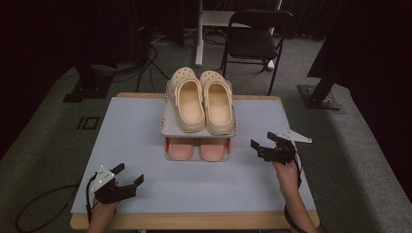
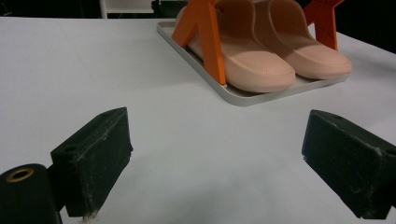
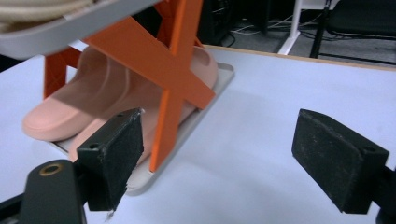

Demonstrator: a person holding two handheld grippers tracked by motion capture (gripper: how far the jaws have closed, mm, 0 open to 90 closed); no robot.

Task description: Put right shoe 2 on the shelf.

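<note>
A two-tier shoe rack (image 1: pixel 167 127) stands at the middle back of the pale table (image 1: pixel 141 141). A pair of cream clogs (image 1: pixel 201 99) lies on its upper grey tray, and a pair of pink slippers (image 1: pixel 197 148) on the lower one. My left gripper (image 1: pixel 129 174) rests open near the front left, well short of the rack. In the left gripper view its jaws (image 2: pixel 223 158) frame bare table, with the slippers (image 2: pixel 275 60) beyond. My right gripper (image 1: pixel 263 141) is open, just right of the rack. Its jaws (image 3: pixel 224 156) point toward the orange X-brace (image 3: pixel 173 79) and the slippers (image 3: pixel 93 102), holding nothing.
A black folding chair (image 1: pixel 255 36) stands on the grey carpet behind the table. Dark stand bases (image 1: pixel 318 97) and cables (image 1: pixel 145 63) lie on the floor at both sides. The table's wooden front edge (image 1: pixel 194 221) runs just below my hands.
</note>
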